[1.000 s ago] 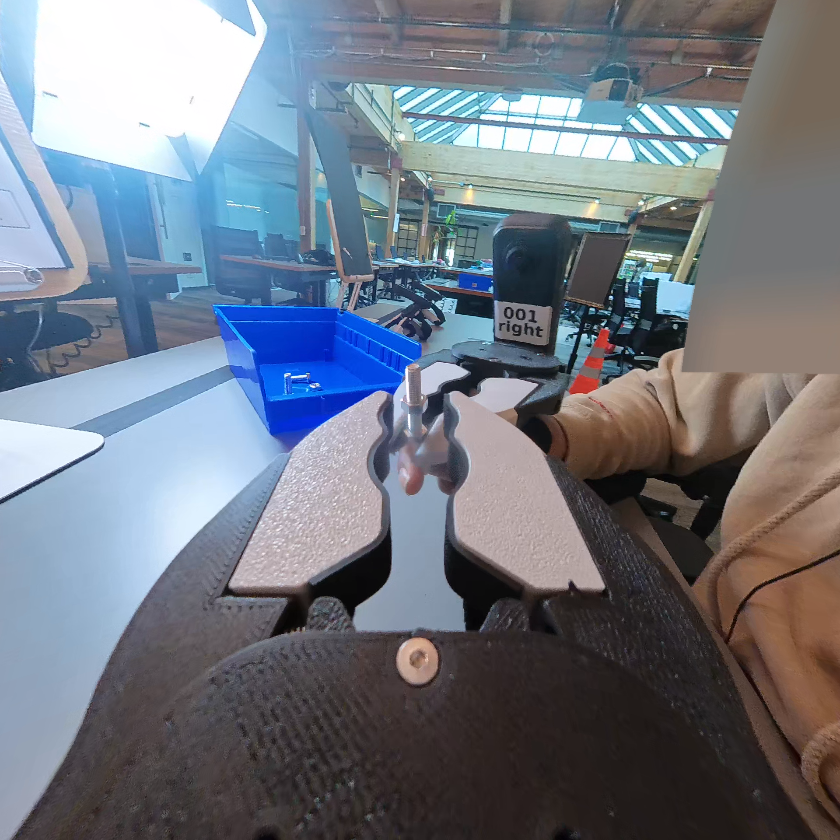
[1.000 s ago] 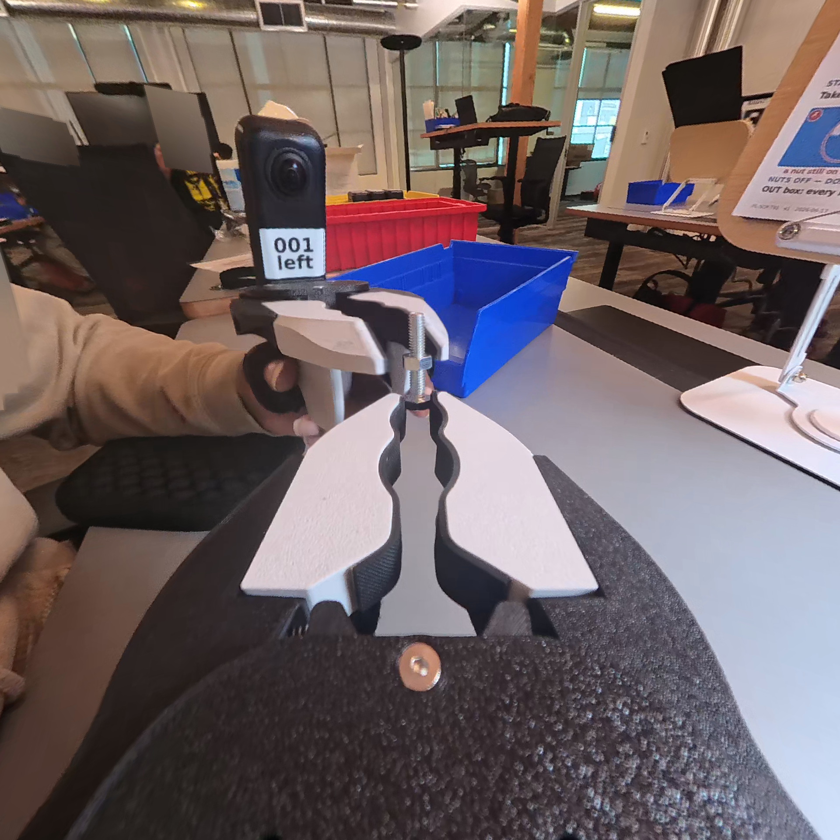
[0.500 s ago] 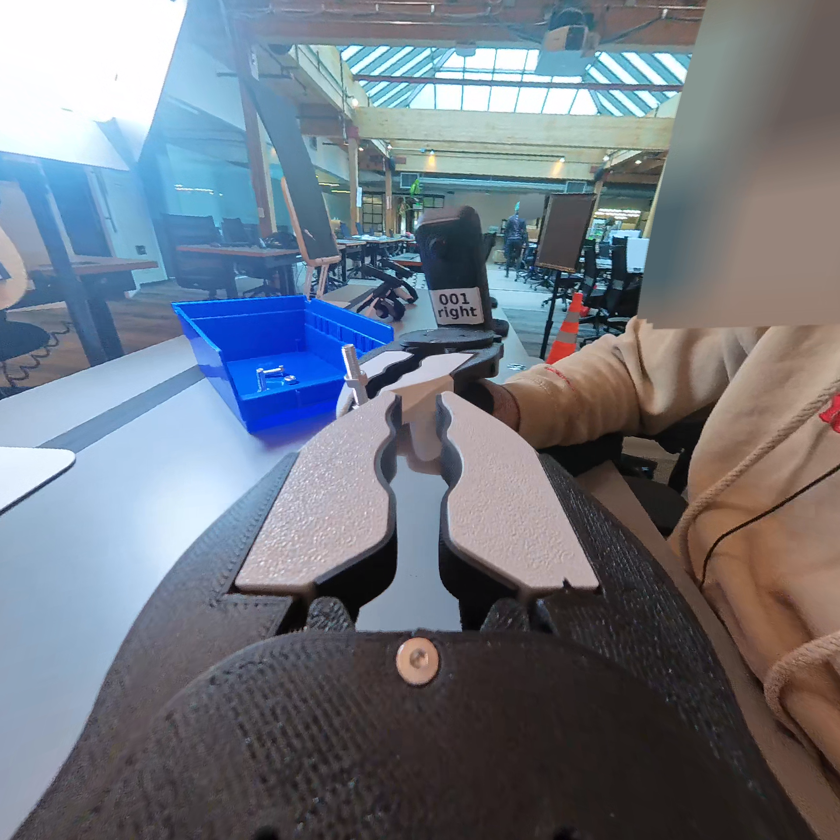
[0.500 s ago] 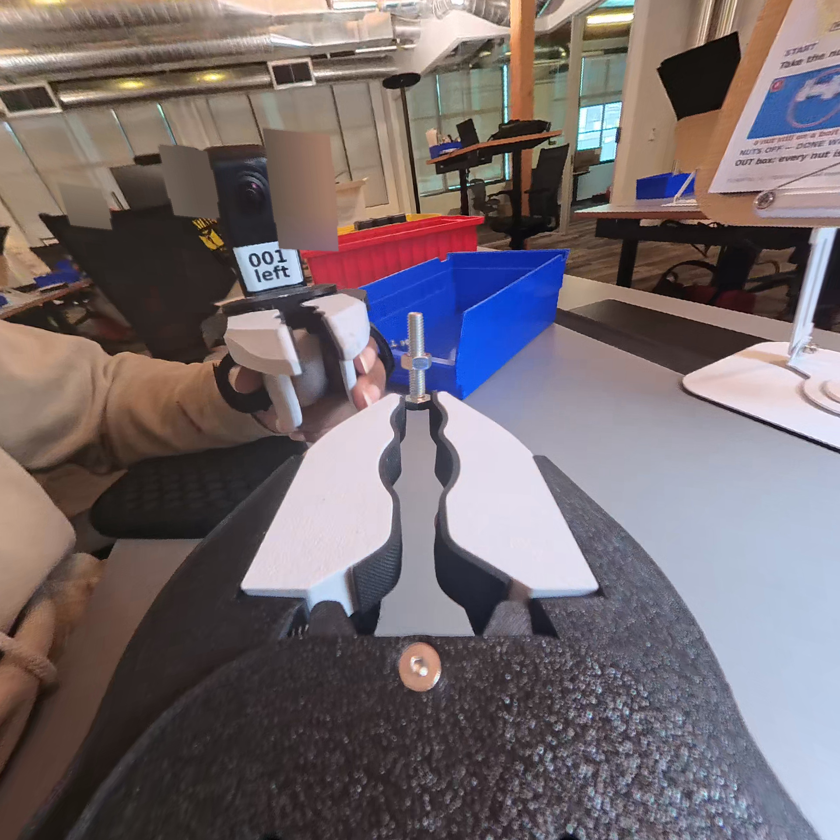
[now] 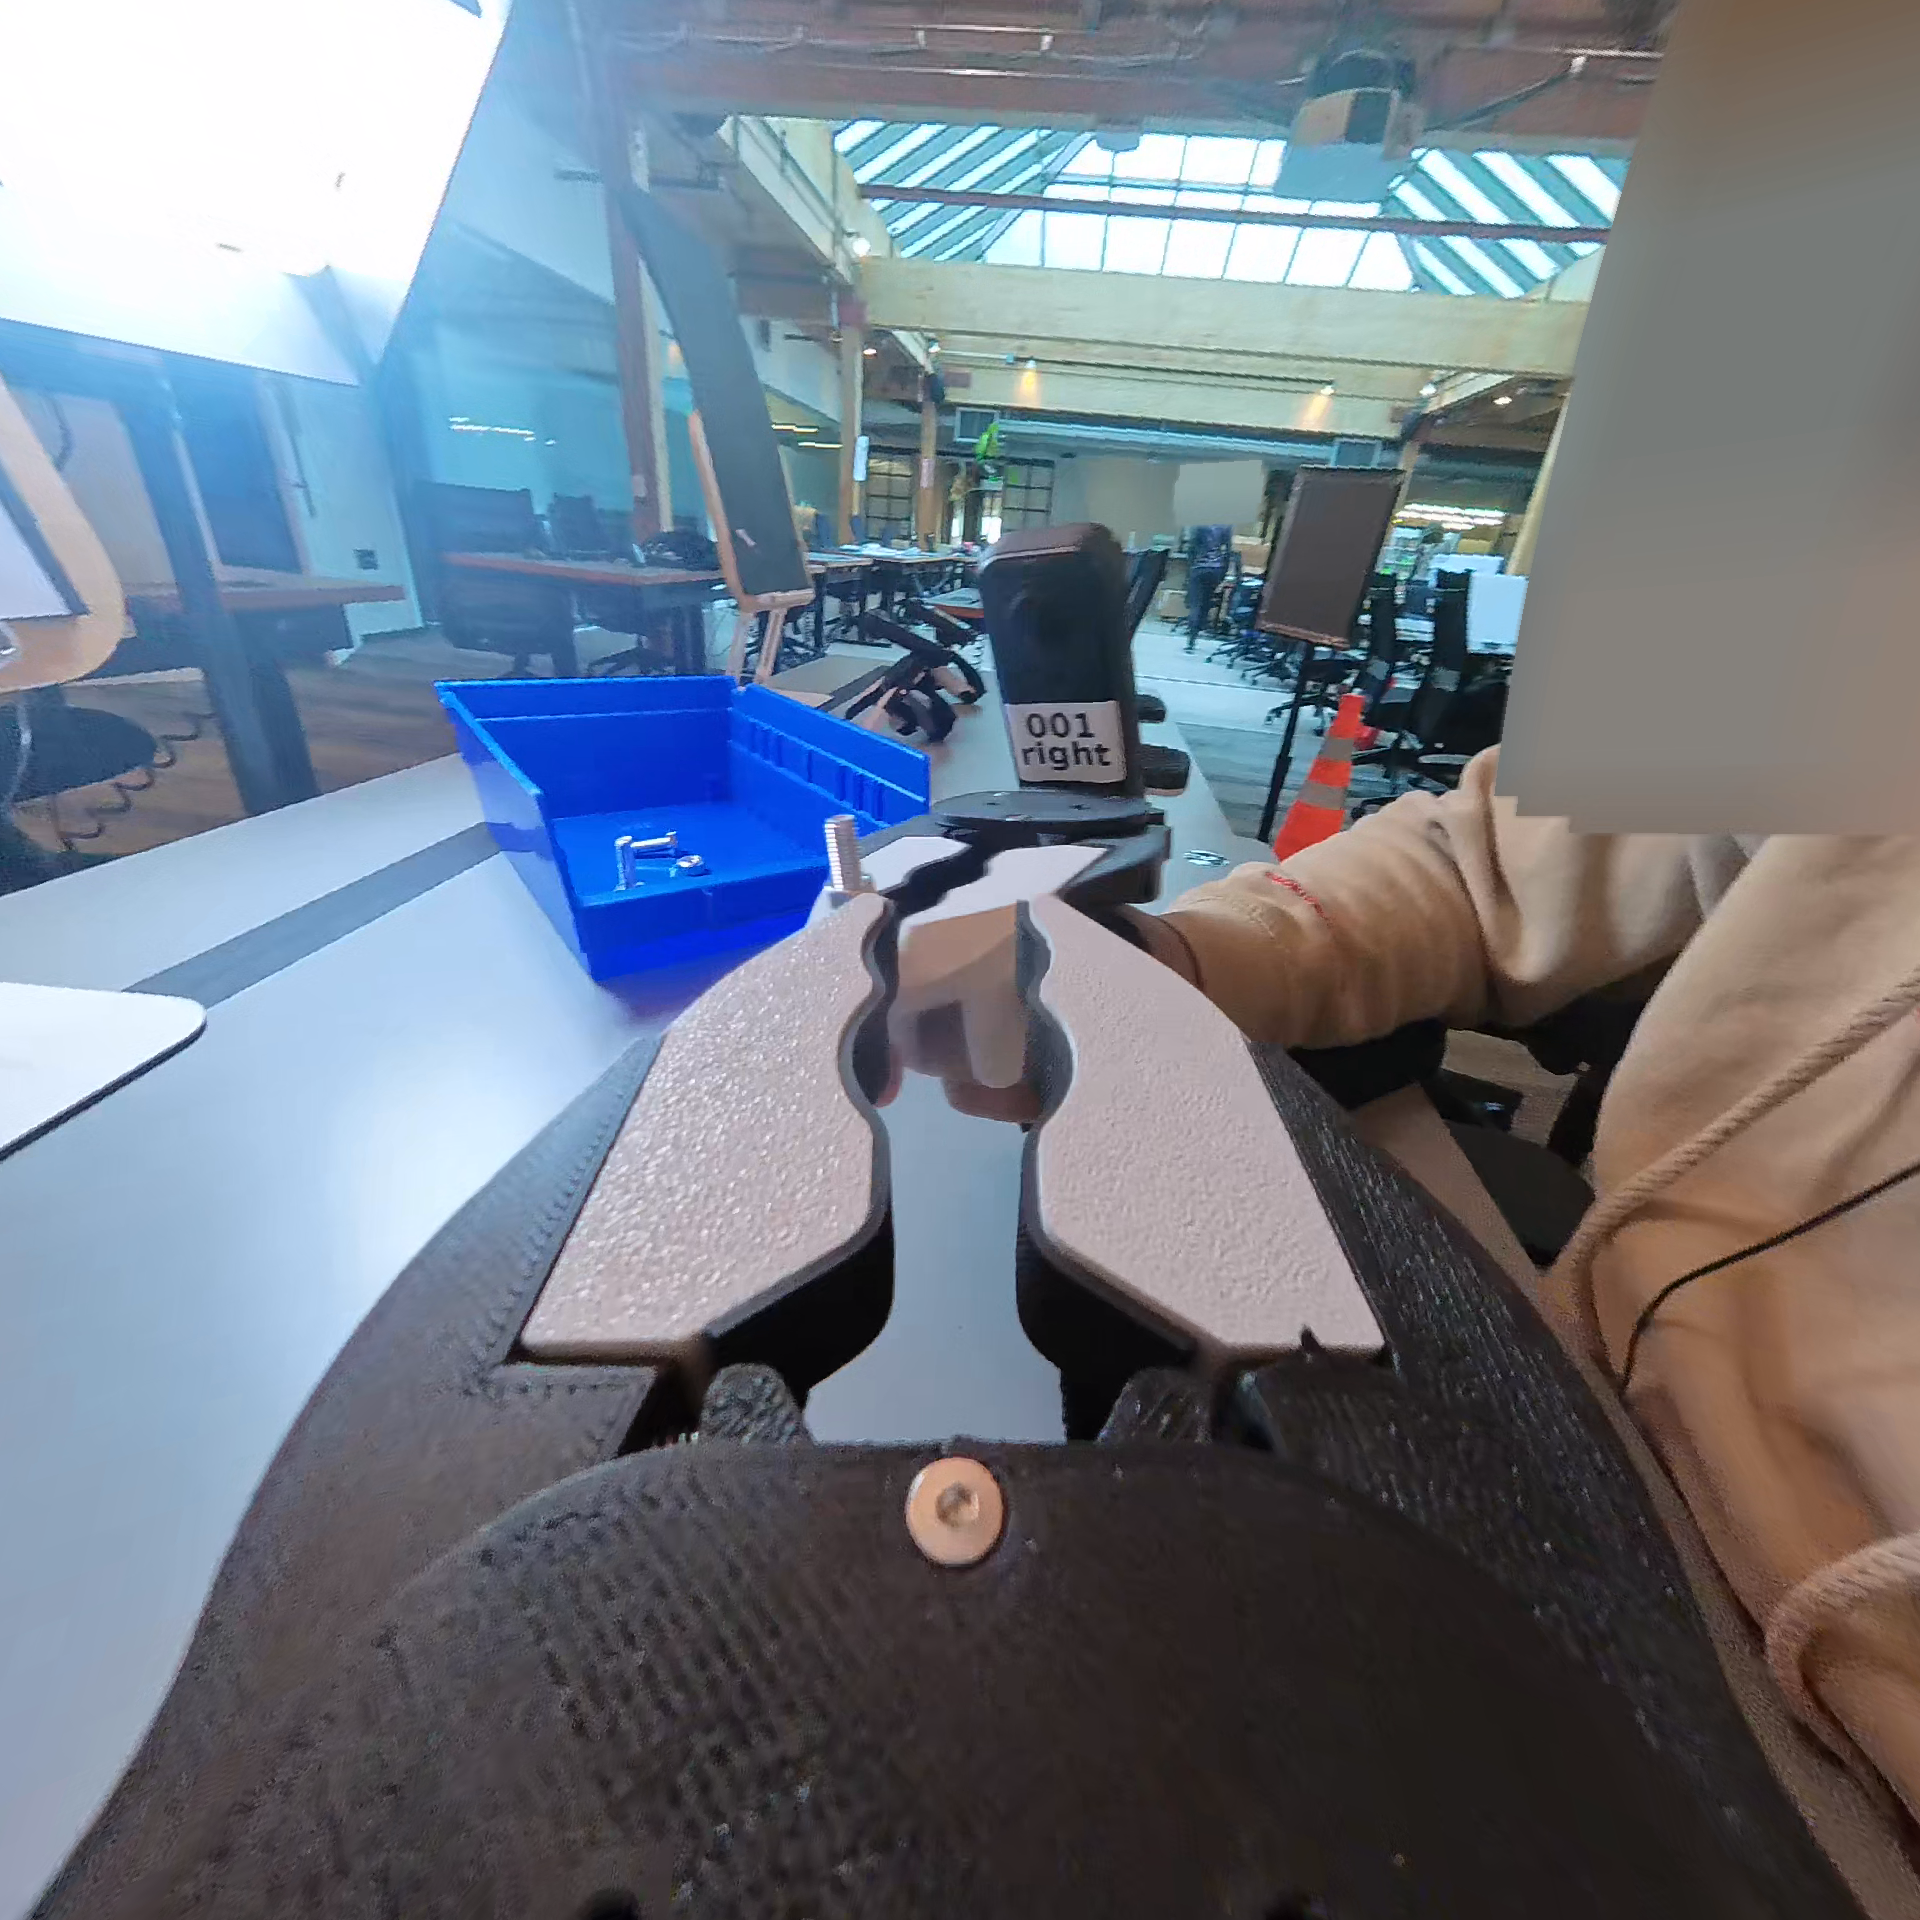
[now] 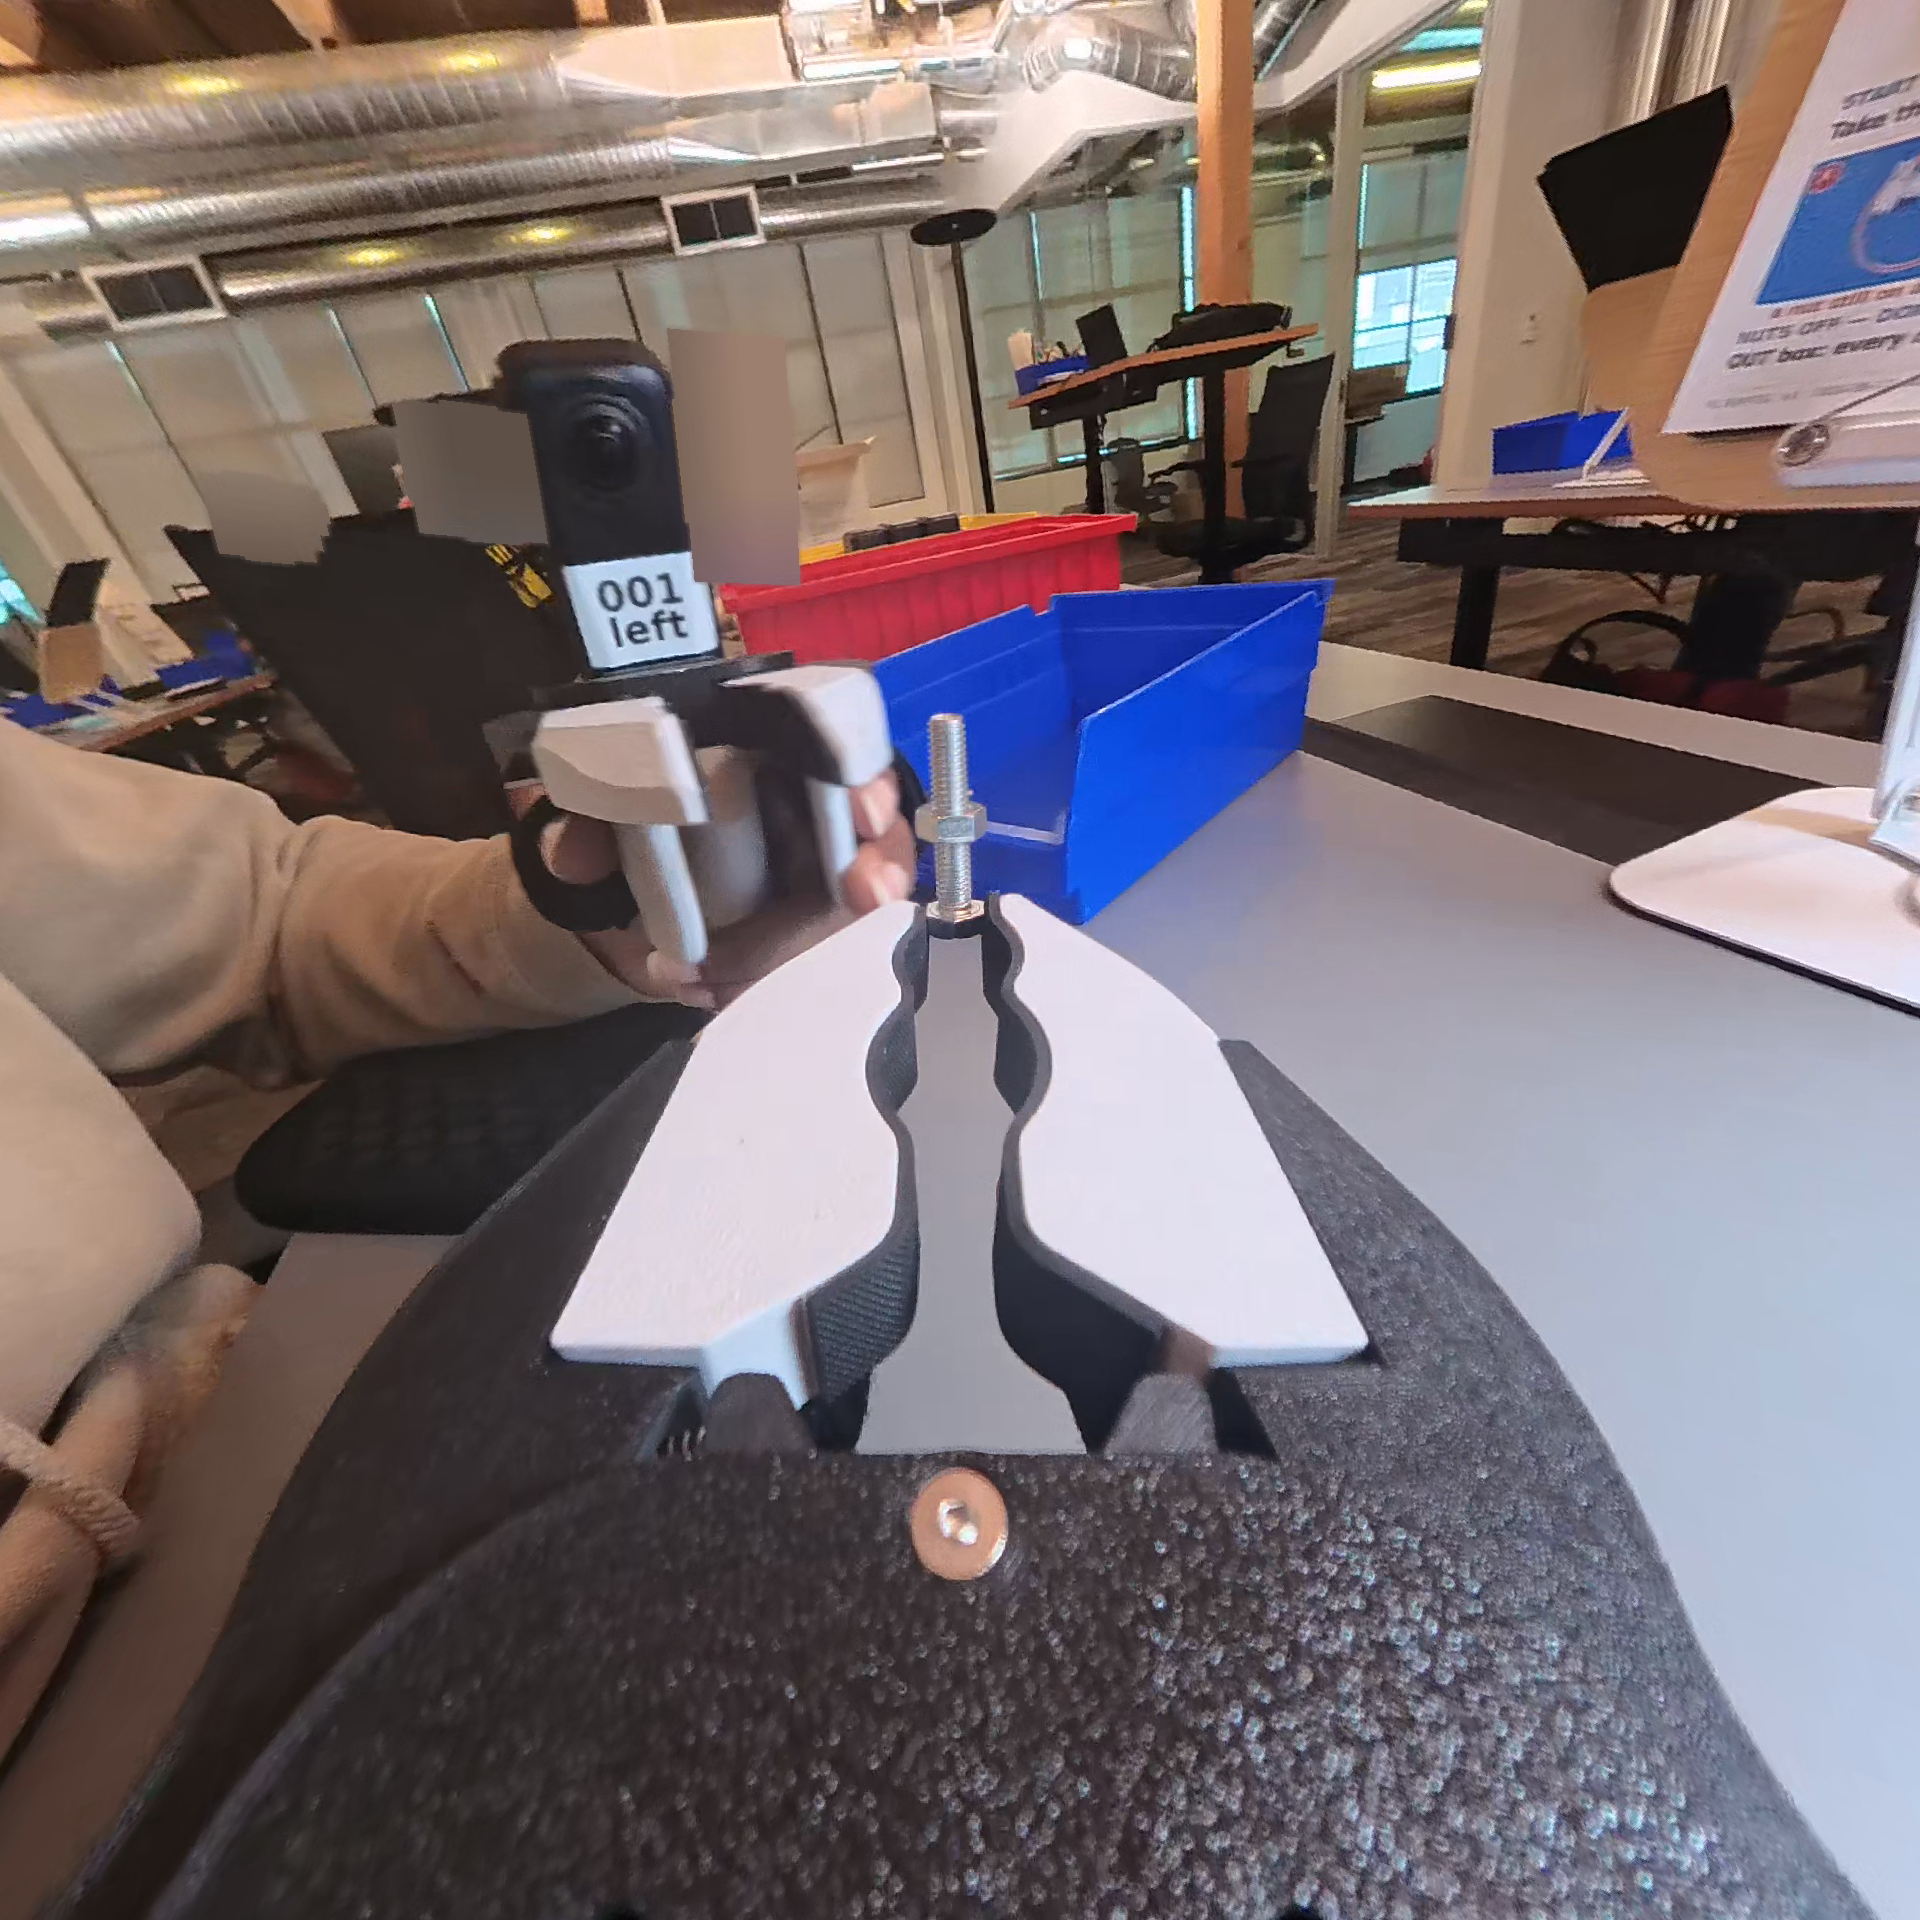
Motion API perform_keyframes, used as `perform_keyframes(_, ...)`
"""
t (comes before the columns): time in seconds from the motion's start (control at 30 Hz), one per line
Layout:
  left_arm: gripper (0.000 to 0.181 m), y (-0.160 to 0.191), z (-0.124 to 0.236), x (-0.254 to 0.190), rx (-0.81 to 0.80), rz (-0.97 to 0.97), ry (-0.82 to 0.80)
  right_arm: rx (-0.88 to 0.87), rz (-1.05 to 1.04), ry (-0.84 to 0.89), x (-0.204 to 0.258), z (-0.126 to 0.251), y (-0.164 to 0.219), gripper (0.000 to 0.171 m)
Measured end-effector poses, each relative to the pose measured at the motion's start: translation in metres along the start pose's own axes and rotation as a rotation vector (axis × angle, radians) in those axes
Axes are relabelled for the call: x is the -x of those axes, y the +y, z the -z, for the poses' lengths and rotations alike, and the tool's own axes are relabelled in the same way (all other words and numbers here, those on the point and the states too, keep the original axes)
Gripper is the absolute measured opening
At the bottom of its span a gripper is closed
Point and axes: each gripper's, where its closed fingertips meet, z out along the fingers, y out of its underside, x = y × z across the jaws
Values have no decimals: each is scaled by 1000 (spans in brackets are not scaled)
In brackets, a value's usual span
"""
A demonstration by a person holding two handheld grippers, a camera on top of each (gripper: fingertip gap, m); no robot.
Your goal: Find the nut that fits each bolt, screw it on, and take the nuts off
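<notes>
My right claw (image 6: 953, 920) pinches the bolt (image 6: 949, 821) only by its head, center frame; left claw (image 6: 727, 758) gapes empty. Twisting the nut (image 6: 948, 827) could tip it loose.

left gripper (image 5: 954, 914) sits empty with a gap, right gripper (image 5: 971, 868) just ahead, blue bin (image 5: 665, 769) behind holding loose bolts (image 5: 649, 854)

Grippers, two: right gripper (image 6: 958, 914); left gripper (image 6: 727, 748)
Bolt, one held upright (image 6: 949, 805), carrying one nut (image 6: 950, 828)
Blue bins, one on the table (image 6: 1164, 717), one far right on another desk (image 6: 1538, 449)
Red bin, one, far behind (image 6: 935, 582)
Loose fasteners in the blue bin (image 5: 655, 847), count unclear
Orange cone, one (image 5: 1325, 774)
</notes>
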Motion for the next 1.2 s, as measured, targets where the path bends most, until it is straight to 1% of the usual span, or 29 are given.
perform_keyframes(0.1, 34, 7, -3, 8, 28, 16, -48, 15, 16, -53, 14, -7, 5, 10)
perform_keyframes(0.17, 35, 11, -6, 5, 48, 4, -38, 23, 27, -69, 18, -10, 7, 10)
perform_keyframes(0.2, 31, 12, -6, 2, 54, -3, -23, 21, 23, -65, 17, -10, 7, 10)
perform_keyframes(0.23, 33, 11, -6, -1, 53, 0, -14, 15, 15, -58, 14, -9, 6, 10)
perform_keyframes(0.27, 30, 9, -5, -1, 49, 8, -6, 3, 1, -38, 9, -7, 3, 10)
perform_keyframes(0.3, 12, 5, -2, -7, 29, 14, 43, -6, -19, -13, 2, -4, 1, 10)
perform_keyframes(0.37, 14, -2, 0, -4, -16, 27, 29, -13, -37, 10, -6, -1, 0, 10)
perform_keyframes(0.47, 20, 3, 0, 9, 0, 17, -49, 2, -24, -19, 2, -5, 5, 10)
perform_keyframes(0.53, 28, 8, -2, 13, 20, 24, -71, 16, -13, -58, 12, -10, 8, 10)
perform_keyframes(0.6, 31, 11, -4, 11, 40, 5, -72, 26, -6, -71, 16, -13, 10, 10)
perform_keyframes(0.7, 25, 9, -3, 3, 42, 6, -27, 11, -24, -36, 7, -9, 7, 10)
perform_keyframes(0.73, 14, 6, -2, -1, 35, 13, 11, 9, -38, -9, 0, -7, 6, 10)
perform_keyframes(0.83, 16, 1, 1, 5, 6, 15, -22, 8, -57, 14, -7, -4, 6, 10)
perform_keyframes(0.97, 30, 10, -2, 15, 36, 27, -85, 26, -28, -45, 9, -12, 10, 10)
perform_keyframes(1.03, 31, 14, -4, 12, 55, 14, -73, 38, -18, -59, 13, -14, 12, 10)
perform_keyframes(1.07, 29, 14, -5, 9, 59, 4, -60, 36, -16, -56, 12, -13, 12, 10)
perform_keyframes(1.13, 33, 12, -4, 5, 57, 5, -33, 25, -10, -29, 7, -11, 9, 10)
perform_keyframes(1.17, 15, 9, -2, 1, 43, 0, 1, 14, -16, 1, 1, -9, 6, 10)
perform_keyframes(1.2, 9, 3, 0, -2, 12, 0, 21, 7, -30, 10, -3, -7, 4, 10)
